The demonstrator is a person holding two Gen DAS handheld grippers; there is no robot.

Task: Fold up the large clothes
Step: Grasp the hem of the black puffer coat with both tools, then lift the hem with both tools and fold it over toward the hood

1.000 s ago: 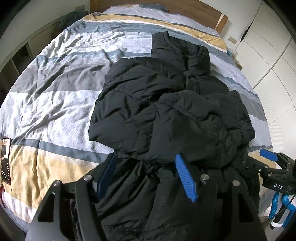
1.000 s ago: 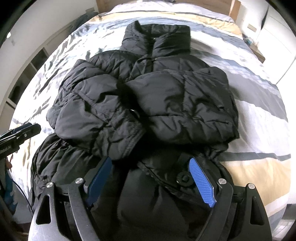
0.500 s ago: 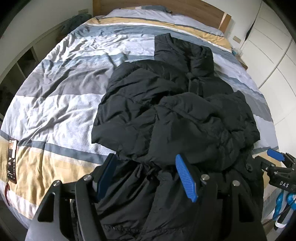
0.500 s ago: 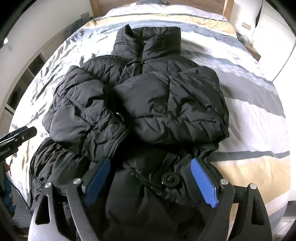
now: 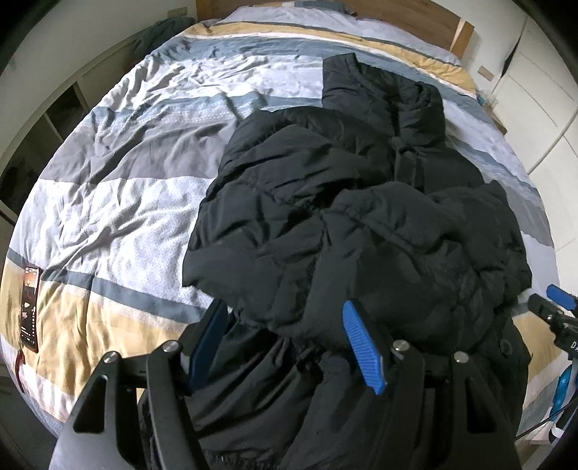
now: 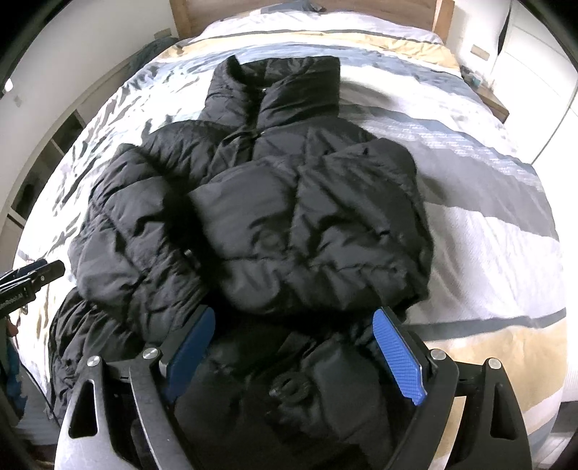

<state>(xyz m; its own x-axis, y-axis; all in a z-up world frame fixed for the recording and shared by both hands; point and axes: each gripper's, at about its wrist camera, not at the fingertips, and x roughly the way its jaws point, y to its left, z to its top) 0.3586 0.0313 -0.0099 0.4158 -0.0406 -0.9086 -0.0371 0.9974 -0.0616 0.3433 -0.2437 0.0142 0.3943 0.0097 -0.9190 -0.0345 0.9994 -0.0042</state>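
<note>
A black puffer jacket (image 5: 354,224) lies on the striped bed, collar toward the headboard, both sleeves folded across its front. It also shows in the right wrist view (image 6: 289,217). My left gripper (image 5: 285,347) is open over the jacket's lower left hem, with fabric between its blue pads. My right gripper (image 6: 296,354) is open over the lower right hem, a round snap button between its fingers. Each gripper's tip shows at the edge of the other's view.
The bed's striped duvet (image 5: 119,202) stretches to the left and beyond the jacket. A phone (image 5: 30,307) lies near the bed's left foot edge. A wooden headboard (image 6: 361,7) is at the far end, white wardrobes (image 5: 542,108) at the right, shelves at the left.
Both grippers have risen and drawn back a little toward the foot of the bed, so more of the hem sits between the open fingers. The jacket looks unmoved.
</note>
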